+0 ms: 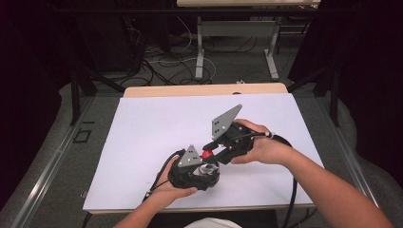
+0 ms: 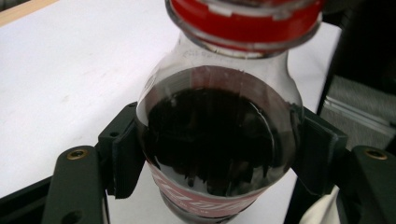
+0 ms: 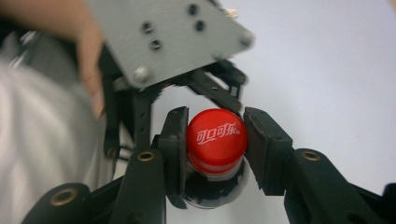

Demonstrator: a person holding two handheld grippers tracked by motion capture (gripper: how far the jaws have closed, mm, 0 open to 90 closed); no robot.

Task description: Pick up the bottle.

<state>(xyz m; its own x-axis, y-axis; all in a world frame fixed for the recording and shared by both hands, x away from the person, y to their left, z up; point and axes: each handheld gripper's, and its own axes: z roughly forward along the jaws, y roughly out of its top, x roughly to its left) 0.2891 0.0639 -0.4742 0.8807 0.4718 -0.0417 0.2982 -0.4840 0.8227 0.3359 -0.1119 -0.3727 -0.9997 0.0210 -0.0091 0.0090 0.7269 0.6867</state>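
A small cola bottle (image 2: 210, 140) with dark liquid and a red cap (image 2: 245, 23) stands between my left gripper's (image 2: 217, 156) jaws, which press on both sides of its shoulder. In the high view the left gripper (image 1: 205, 171) holds the bottle (image 1: 209, 169) low over the white table, near the front middle. My right gripper (image 3: 215, 140) comes in from above with its pads on either side of the red cap (image 3: 215, 137), shut on it. In the high view the right gripper (image 1: 210, 152) sits at the cap (image 1: 207, 154).
The white table top (image 1: 142, 137) stretches wide to the left and back. The left gripper's grey plate (image 3: 163, 32) and a hand (image 3: 88, 51) crowd the right gripper view. Beyond the table, cables (image 1: 161, 64) lie on the floor by a desk frame (image 1: 199, 52).
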